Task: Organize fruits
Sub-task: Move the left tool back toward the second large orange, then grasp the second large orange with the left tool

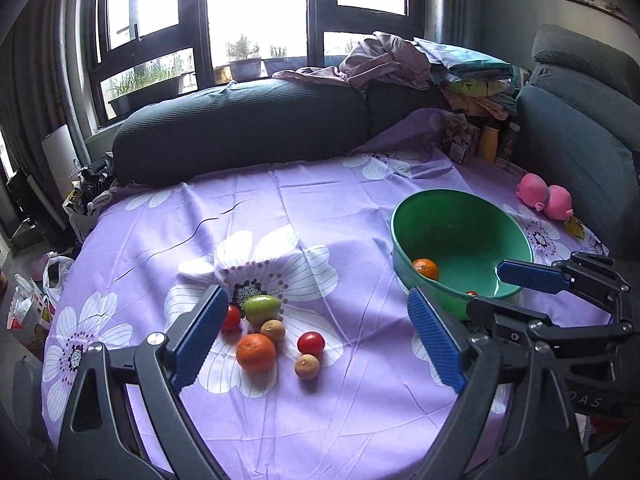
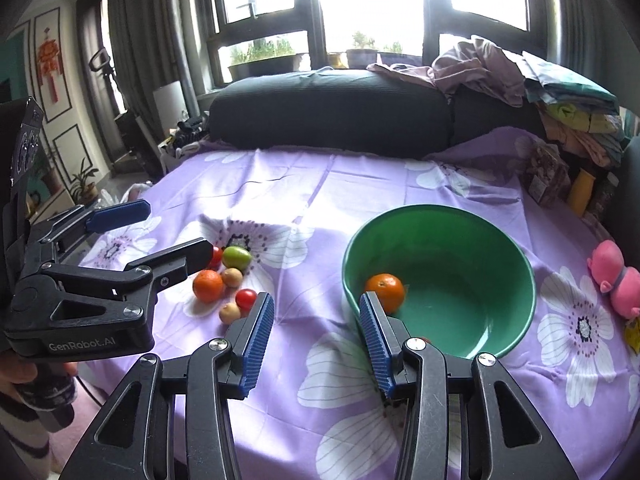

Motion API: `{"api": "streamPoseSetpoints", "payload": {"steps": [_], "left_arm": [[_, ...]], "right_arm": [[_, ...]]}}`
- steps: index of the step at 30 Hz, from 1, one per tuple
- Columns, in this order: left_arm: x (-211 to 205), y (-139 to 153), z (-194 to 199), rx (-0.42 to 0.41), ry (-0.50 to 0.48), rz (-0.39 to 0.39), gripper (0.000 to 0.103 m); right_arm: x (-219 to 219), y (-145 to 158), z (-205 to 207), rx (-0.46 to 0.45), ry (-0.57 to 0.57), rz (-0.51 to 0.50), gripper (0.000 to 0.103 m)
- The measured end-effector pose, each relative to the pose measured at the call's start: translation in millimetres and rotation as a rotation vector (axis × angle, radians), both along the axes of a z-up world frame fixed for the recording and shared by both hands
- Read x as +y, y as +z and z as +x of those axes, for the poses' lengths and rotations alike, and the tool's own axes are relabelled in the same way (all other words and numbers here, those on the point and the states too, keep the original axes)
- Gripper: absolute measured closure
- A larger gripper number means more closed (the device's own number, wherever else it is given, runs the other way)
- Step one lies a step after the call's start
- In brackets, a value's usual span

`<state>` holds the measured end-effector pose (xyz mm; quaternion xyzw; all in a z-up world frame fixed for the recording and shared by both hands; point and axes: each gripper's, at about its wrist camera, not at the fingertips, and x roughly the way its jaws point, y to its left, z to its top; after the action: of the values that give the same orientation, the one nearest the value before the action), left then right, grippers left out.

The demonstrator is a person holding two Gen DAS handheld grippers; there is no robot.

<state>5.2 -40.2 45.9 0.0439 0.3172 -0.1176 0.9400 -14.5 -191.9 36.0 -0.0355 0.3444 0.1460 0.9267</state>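
With both the left gripper (image 1: 316, 340) and right gripper (image 2: 316, 338) spread and empty, the loose orange (image 1: 256, 353) at lower centre wanted a centred, gentle pinch before the green bowl (image 1: 404, 236).

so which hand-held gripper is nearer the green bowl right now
Right. The right hand-held gripper is open at the green bowl's near rim, while the left hand-held gripper is open over the loose fruit pile, farther away.
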Motion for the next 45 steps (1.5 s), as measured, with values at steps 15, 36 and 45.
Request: {"api": "streamPoseSetpoints", "payload": {"steps": [15, 36, 45], "left_arm": [[97, -65, -10, 0.194, 0.115, -0.066, 0.012], [114, -100, 42, 0.339, 0.058, -0.353, 0.016], [117, -106, 78, 0.405, 0.006, -0.424, 0.030]], "right_arm": [[42, -28, 6, 0.090, 0.105, -0.042, 0.058], [88, -87, 40, 0.289, 0.257, 0.024, 0.058], [131, -97, 78, 0.290, 0.322, -0.021, 0.058]]}}
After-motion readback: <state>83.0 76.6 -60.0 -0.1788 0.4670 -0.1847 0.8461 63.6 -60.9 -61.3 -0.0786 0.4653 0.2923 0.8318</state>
